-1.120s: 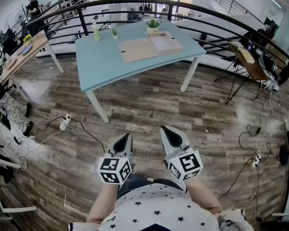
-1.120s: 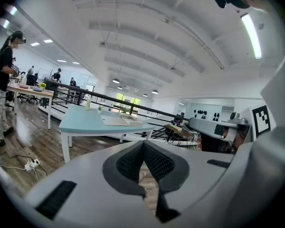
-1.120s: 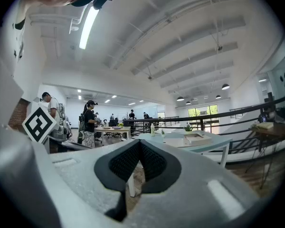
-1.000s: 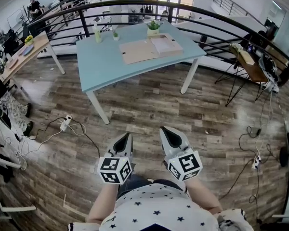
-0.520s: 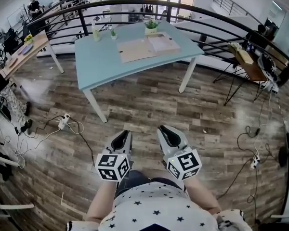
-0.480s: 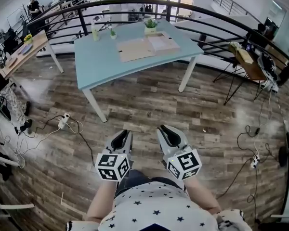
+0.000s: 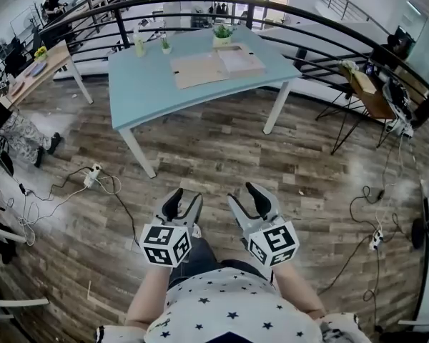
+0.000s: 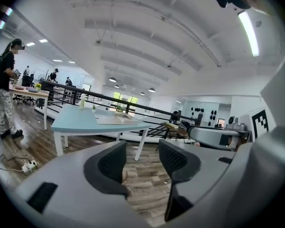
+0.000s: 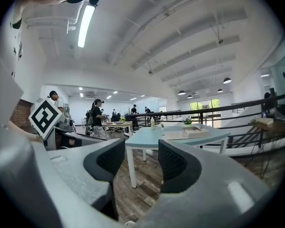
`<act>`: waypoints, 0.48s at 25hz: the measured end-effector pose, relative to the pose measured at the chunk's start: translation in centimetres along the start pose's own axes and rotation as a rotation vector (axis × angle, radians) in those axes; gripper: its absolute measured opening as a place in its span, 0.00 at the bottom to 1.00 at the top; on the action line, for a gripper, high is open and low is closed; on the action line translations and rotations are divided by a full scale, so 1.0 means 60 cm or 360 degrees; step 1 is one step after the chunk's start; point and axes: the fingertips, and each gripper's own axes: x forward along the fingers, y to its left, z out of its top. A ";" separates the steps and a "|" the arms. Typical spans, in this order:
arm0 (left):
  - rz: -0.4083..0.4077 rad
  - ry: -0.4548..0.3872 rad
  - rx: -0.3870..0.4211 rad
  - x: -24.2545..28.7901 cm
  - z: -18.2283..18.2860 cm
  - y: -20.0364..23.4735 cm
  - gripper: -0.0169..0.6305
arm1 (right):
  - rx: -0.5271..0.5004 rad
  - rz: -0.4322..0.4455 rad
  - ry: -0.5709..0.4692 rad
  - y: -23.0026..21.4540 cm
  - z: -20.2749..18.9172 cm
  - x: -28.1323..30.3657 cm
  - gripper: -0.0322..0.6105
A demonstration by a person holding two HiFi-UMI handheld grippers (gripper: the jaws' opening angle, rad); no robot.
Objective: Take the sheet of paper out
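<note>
Across the wooden floor stands a light blue table point(image 7: 146, 88). On its far half lie a brown flat folder point(image 7: 196, 70) and a shallow box point(image 7: 239, 59) with a white sheet on top. My left gripper point(image 7: 182, 202) and right gripper point(image 7: 252, 197) hang side by side over the floor, close to my body and well short of the table. The jaws of both are opening, with nothing between them. In the left gripper view the left gripper point(image 8: 142, 160) frames the floor and table point(image 8: 80, 122). In the right gripper view the right gripper point(image 9: 141, 163) frames the table point(image 9: 152, 134) and box point(image 9: 197, 131).
A black curved railing point(image 7: 307, 20) runs behind the table. A potted plant point(image 7: 222, 34) and a bottle point(image 7: 139, 45) stand at the table's far edge. Cables and a power strip point(image 7: 91, 177) lie on the floor at left, more cables at right. A wooden desk point(image 7: 28, 77) and people are at far left.
Both grippers' jaws have gone from shut to spread apart. Both grippers have edged slightly forward toward the table.
</note>
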 end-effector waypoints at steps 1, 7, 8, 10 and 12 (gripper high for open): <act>0.0000 -0.0001 0.0005 0.002 0.001 0.000 0.35 | -0.0001 -0.0004 0.0001 -0.003 0.000 0.001 0.37; -0.0011 -0.0011 0.0053 0.027 0.014 0.004 0.37 | 0.0031 -0.0016 0.0006 -0.025 -0.007 0.020 0.38; -0.0012 -0.0014 0.0064 0.033 0.018 0.005 0.37 | 0.0033 -0.0018 0.0005 -0.030 -0.006 0.025 0.38; -0.0016 -0.0019 0.0075 0.046 0.025 0.011 0.37 | 0.0037 -0.0026 0.0006 -0.039 -0.006 0.035 0.38; -0.0027 -0.0025 0.0063 0.064 0.033 0.022 0.37 | 0.0040 -0.0038 0.0007 -0.049 -0.006 0.051 0.38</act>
